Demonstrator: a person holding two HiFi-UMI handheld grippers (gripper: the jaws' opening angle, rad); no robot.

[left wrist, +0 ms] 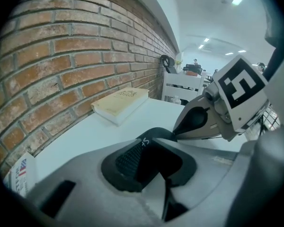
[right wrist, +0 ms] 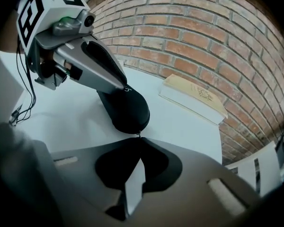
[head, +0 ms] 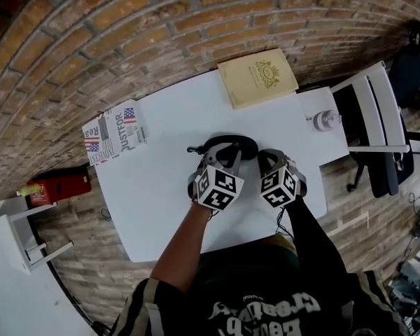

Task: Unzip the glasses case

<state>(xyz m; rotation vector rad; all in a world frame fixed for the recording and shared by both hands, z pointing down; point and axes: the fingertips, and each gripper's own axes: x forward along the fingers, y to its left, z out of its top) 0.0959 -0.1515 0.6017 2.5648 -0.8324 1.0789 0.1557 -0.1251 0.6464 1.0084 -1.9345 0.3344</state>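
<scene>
Glasses case, black and oval, lay on the white table, clamped between the fingers of the left gripper, whose jaws stood partway apart on its body. The right gripper had its fingertips pressed together, pinching the small zipper pull at the case's rounded end just ahead of them. A tan book lay well beyond both pairs of fingers, beside the brick wall.

Grey left gripper and right gripper carry black-and-white marker cubes and thin black cables; dark, pale-lettered shirt.
</scene>
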